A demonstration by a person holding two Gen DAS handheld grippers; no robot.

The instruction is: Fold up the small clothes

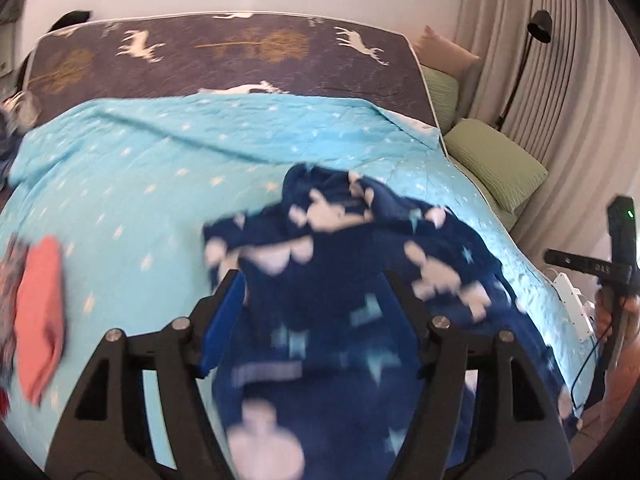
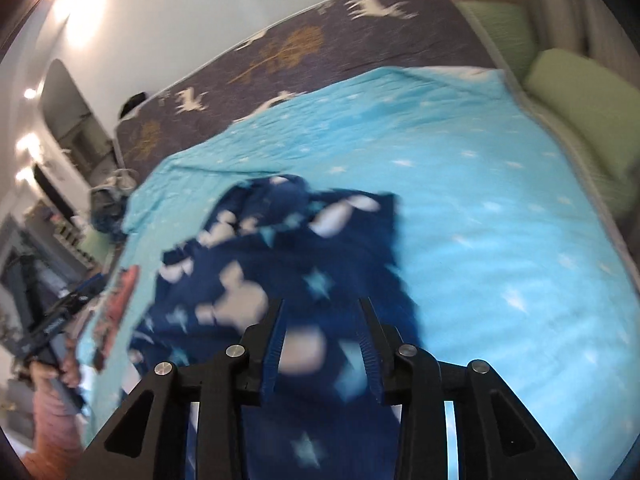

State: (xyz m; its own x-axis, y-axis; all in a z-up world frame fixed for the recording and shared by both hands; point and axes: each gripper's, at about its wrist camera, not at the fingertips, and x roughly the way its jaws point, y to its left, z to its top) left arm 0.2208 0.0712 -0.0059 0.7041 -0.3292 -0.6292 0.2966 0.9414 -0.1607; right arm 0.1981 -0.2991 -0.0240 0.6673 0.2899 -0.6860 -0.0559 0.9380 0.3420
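Navy garment (image 1: pixel 360 280) lengthwise away across quilt (image 1: pixel 140 184)

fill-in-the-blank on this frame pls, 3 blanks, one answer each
1. The navy fleece garment with white clouds and stars lies on a light ____ quilt.
2. The folded cloth at the quilt's left edge is coral ____.
3. The animals printed white on the dark mattress cover are ____.

Missing words: blue; pink; deer

left gripper (image 1: pixel 310 280): jaws spread wide, fabric draped between, grip unclear | right gripper (image 2: pixel 322 306): jaws part-open, fabric between, grip unclear | both level, pointing far
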